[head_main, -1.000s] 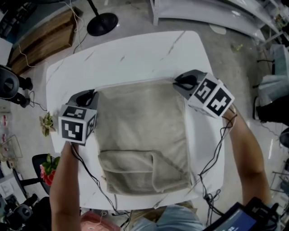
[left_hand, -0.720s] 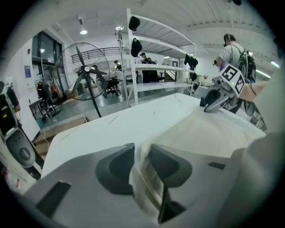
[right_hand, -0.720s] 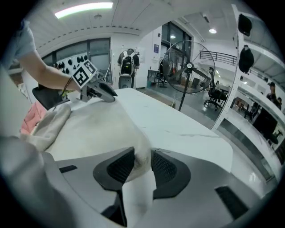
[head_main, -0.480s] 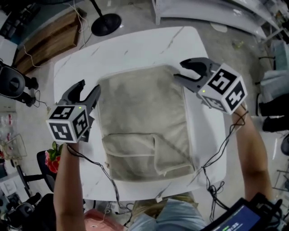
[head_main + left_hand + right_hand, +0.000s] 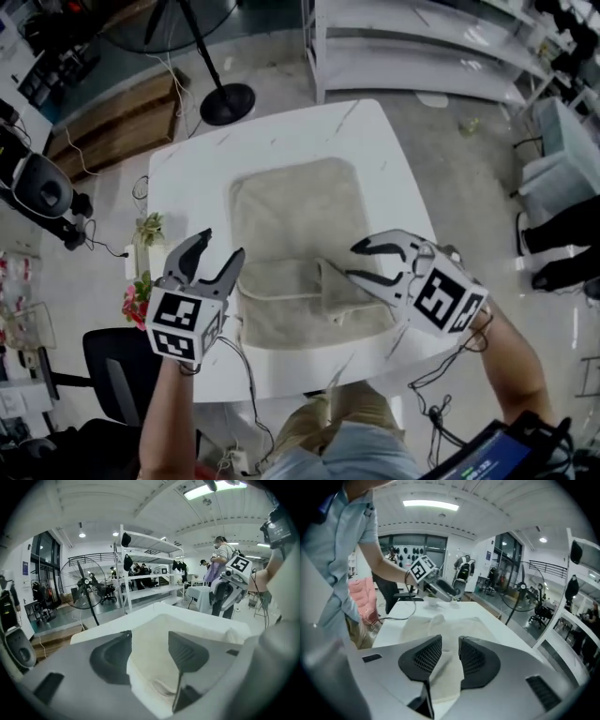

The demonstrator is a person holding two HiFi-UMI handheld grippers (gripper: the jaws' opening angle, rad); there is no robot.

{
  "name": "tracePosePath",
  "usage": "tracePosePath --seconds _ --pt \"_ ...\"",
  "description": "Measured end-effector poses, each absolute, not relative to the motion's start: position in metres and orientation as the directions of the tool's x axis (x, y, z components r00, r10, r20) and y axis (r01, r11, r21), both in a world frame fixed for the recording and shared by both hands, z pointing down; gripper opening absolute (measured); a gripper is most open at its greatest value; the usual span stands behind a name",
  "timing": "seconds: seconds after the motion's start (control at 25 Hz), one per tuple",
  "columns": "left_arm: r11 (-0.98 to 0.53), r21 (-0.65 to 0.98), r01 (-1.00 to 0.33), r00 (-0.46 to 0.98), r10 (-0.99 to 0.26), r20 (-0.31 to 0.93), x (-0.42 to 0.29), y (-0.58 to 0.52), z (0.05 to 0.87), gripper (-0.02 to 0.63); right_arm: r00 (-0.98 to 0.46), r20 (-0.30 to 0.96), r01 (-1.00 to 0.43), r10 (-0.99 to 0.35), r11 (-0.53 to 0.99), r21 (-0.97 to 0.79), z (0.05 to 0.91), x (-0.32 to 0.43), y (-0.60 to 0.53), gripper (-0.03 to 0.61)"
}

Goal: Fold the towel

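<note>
A beige towel [image 5: 298, 220] lies flat on the white table [image 5: 192, 183], with a folded flap across its near part. My left gripper [image 5: 222, 246] hovers over the towel's near left edge; its jaws have just been opening and stand wide, nothing between them. In the left gripper view the towel [image 5: 154, 644] shows below the left gripper [image 5: 150, 634]. My right gripper [image 5: 356, 261] hangs over the near right part of the towel. Its jaws have just been closing but a gap remains, and the towel [image 5: 440, 625] lies untouched beneath the right gripper [image 5: 450, 641].
A floor fan [image 5: 225, 94] and white shelving [image 5: 422, 47] stand beyond the table's far edge. A black chair [image 5: 112, 375] and a small plant [image 5: 141, 291] sit off the left side. People [image 5: 220, 550] stand in the background.
Both grippers let go of the towel's far corners, opened, and drew back and up toward the near end. The towel stays flat on the table.
</note>
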State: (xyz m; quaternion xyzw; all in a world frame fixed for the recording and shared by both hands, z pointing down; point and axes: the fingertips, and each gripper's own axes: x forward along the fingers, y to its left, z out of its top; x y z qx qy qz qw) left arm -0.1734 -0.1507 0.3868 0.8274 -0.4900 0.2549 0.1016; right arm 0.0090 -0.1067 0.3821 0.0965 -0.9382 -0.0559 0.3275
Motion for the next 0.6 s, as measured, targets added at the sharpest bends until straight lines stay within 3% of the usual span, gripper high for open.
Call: tracePosePath --seconds 0.16,0.28,0.32,0.4,0.6 --pt "-0.532 -0.052 -0.845 0.413 -0.712 0.568 -0.166 -0.108 0.412 0.249 -0.726 0.667 0.006 -0.166 0.969 0.248 0.413 -0.005 -0.039 0.134" --pt "-0.567 -0.054 -0.822 0.436 -0.687 0.582 -0.159 -0.091 0.428 0.248 -0.636 0.724 0.041 -0.268 0.925 0.379 0.446 0.001 -0.041 0.139" --pt "-0.581 -0.056 -0.812 0.445 -0.679 0.584 -0.157 -0.087 0.432 0.247 -0.609 0.729 0.033 -0.312 0.908 0.417 0.455 0.007 -0.047 0.117" --pt "-0.604 -0.064 -0.795 0.46 -0.668 0.585 -0.152 -0.081 0.44 0.247 -0.572 0.726 -0.025 -0.383 0.892 0.451 0.469 0.024 -0.063 0.016" --pt "-0.641 -0.081 -0.763 0.479 -0.645 0.595 -0.15 -0.077 0.454 0.247 -0.507 0.745 -0.251 -0.434 0.901 0.354 0.493 0.08 -0.087 0.016"
